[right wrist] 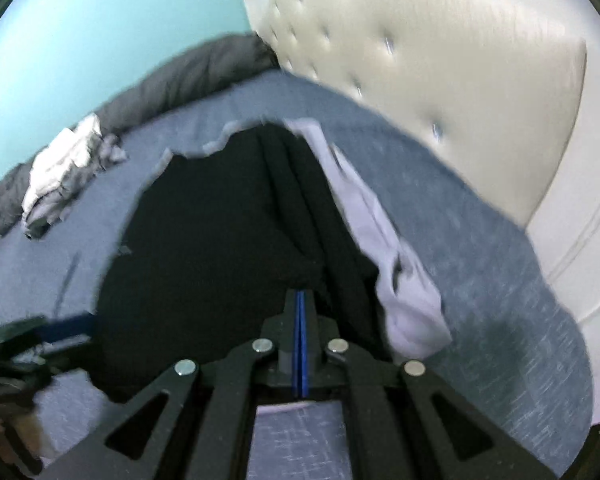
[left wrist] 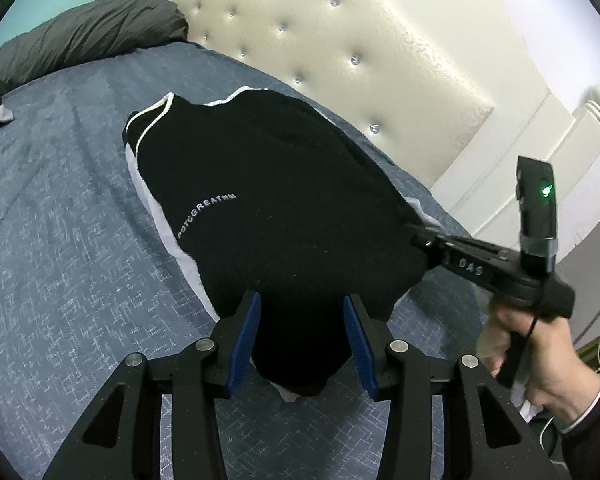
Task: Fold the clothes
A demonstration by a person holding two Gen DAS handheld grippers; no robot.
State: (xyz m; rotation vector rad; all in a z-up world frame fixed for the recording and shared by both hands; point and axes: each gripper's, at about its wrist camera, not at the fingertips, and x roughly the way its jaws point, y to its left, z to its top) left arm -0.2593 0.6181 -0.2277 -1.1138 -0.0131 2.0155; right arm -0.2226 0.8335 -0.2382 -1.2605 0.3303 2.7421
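On the blue-grey bedspread (left wrist: 60, 208), near the cream tufted headboard (left wrist: 320, 36), a black garment (left wrist: 268, 200) with white trim is lying partly bunched. The left gripper (left wrist: 302, 340) is hovering with its blue pads spread wide — a corner of the cloth sitting between them, ungripped. The right gripper (right wrist: 301, 320) is pinching the garment's edge, pads pressed together, a hand (left wrist: 536, 360) holding its handle — grey pillow (left wrist: 88, 36) lying beyond.

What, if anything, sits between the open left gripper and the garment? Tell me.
Nothing visible. The left gripper is open with the black garment already between its fingers; the right gripper is shut on its edge.
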